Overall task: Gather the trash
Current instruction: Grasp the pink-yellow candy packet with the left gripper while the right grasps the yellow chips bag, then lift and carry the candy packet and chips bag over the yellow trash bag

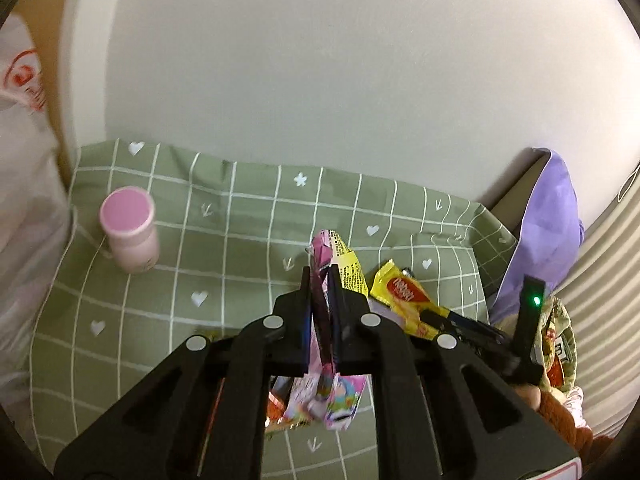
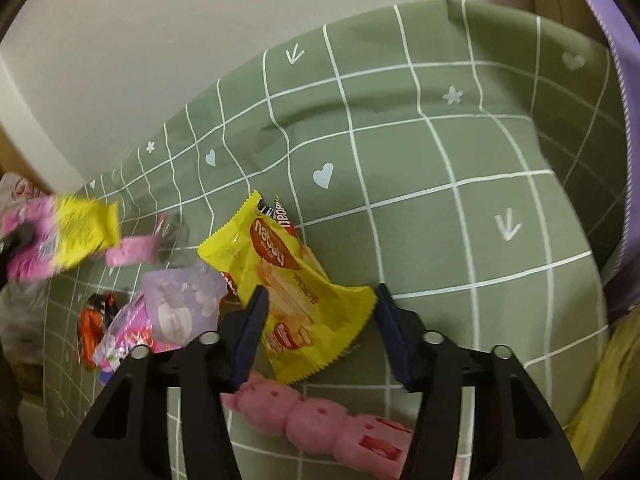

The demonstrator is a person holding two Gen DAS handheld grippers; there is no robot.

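Observation:
My left gripper (image 1: 320,276) is shut on a pink and yellow snack wrapper (image 1: 340,252), which stands up between its fingers above the green checked cloth (image 1: 224,248). The same wrapper (image 2: 76,232) shows blurred at the left of the right wrist view. A yellow wafer packet (image 2: 296,280) lies flat on the cloth (image 2: 440,160). My right gripper (image 2: 320,292) is open, its fingers straddling the packet's near end, the left pad at its edge. In the left wrist view the packet (image 1: 400,296) lies just right of my left gripper.
A pink lidded bottle (image 1: 130,236) stands at the cloth's left. A white plastic bag (image 1: 20,160) hangs beyond it. Lilac (image 2: 180,304), pink (image 2: 124,336) and orange (image 2: 94,328) wrappers lie left of the packet. A pink toy (image 2: 320,420) lies under the right gripper. Purple fabric (image 1: 548,232) borders the right.

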